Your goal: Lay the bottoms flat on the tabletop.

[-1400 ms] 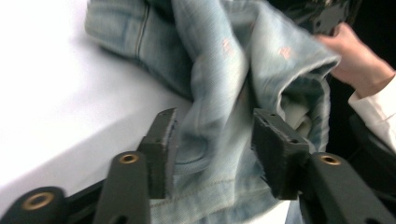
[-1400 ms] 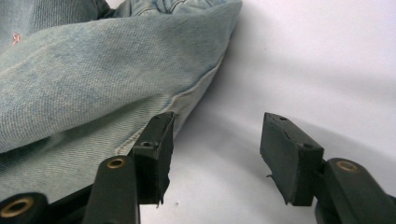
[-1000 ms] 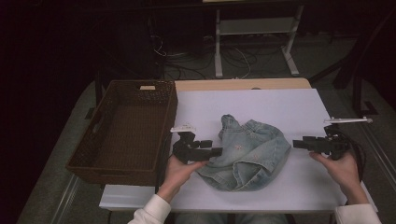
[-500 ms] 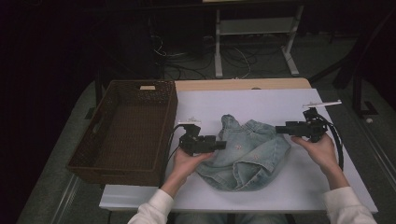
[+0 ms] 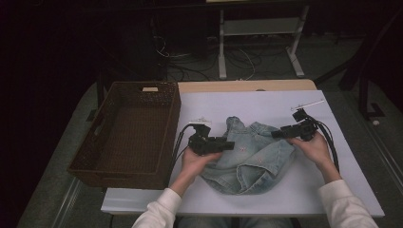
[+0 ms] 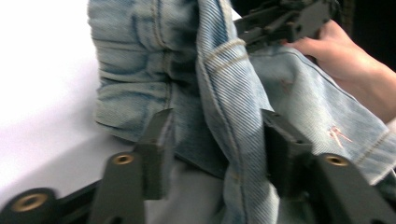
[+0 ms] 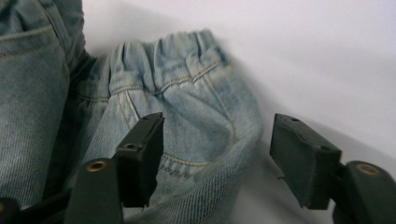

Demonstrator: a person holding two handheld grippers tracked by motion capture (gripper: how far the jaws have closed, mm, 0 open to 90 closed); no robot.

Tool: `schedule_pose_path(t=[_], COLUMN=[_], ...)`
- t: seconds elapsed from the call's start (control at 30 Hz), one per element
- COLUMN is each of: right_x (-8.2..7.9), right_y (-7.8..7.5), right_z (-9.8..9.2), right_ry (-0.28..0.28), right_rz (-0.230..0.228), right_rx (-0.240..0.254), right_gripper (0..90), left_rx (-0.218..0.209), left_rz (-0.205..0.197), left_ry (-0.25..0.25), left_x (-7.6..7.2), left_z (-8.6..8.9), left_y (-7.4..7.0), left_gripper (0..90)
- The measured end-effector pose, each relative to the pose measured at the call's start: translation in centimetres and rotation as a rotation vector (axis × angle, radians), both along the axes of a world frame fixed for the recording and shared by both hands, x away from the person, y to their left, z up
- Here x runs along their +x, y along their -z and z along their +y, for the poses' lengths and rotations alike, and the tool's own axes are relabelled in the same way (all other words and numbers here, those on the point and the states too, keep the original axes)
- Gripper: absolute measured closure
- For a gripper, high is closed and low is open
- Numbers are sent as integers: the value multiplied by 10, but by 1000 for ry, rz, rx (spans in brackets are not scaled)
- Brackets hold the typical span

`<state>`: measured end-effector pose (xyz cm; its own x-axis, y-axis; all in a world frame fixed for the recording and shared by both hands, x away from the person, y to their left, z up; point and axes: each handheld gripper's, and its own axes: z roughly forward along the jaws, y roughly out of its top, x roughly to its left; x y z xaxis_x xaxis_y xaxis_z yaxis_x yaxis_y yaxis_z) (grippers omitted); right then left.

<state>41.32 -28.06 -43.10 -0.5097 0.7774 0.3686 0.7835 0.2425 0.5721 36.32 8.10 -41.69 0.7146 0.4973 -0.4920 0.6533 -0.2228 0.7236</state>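
Observation:
A crumpled pair of light blue jeans (image 5: pixel 252 159) lies in the middle of the white table (image 5: pixel 332 190). My left gripper (image 5: pixel 231 144) reaches over the jeans' left edge. In the left gripper view, my left gripper (image 6: pixel 215 130) stands astride a raised fold of denim (image 6: pixel 233 107); its jaws have just been closing and a gap still shows beside the left pad. My right gripper (image 5: pixel 274 135) is at the jeans' upper right edge. It (image 7: pixel 217 135) is open around the gathered waistband corner (image 7: pixel 187 102), its jaws having just closed a little.
A dark woven basket (image 5: pixel 173 128) stands at the table's left, beside my left hand. Bare white tabletop lies to the right of the jeans and in front of them. A metal stand (image 5: pixel 259 33) and cables are on the floor behind the table.
Both grippers have moved inward onto the jeans: the right from the table's right edge to the jeans' upper right, the left rightward over their left edge. The denim has bunched up slightly.

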Motion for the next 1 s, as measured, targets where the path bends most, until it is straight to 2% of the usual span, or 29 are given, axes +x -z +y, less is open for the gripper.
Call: schedule_pose_path(t=[0.07, 0.17, 0.27, 0.37, 0.43, 0.57, 0.7, 0.77, 0.87, 1.0], right_x=[1, 1, 1, 0, -1, -2, -2, -3, -4, -11], right_y=[4, 6, 8, 10, 10, 9, 7, 5, 0, -11], right_z=[1, 1, 3, 5, 5, 2, 1, 1, -3, -15], right_ry=[-3, -8, -24, -32, -24, -21, -17, -15, -6, 31], right_rz=[32, 50, 61, 68, 65, 73, 80, 77, 58, 21], right_rx=[-4, -5, -1, -12, -14, 21, 71, 76, 85, 153], right_gripper=[367, 394, 450, 553, 654, 780, 814, 822, 829, 833], left_rx=[4, 29, 68, 68, 68, 64, 65, 66, 64, 59], left_rz=[6, 12, -3, 3, 5, -1, 0, -6, -6, -4], left_ry=[14, 52, 75, 78, 80, 76, 65, 60, 64, 66], left_x=[-1, -3, -6, -6, -6, -7, -8, -8, -9, -12], left_z=[-2, -6, -10, -10, -9, -8, -8, -7, -6, -2], left_y=[1, 4, 6, 7, 7, 8, 10, 8, 5, 2], left_gripper=[574, 653, 751, 799, 808, 813, 822, 825, 831, 833])
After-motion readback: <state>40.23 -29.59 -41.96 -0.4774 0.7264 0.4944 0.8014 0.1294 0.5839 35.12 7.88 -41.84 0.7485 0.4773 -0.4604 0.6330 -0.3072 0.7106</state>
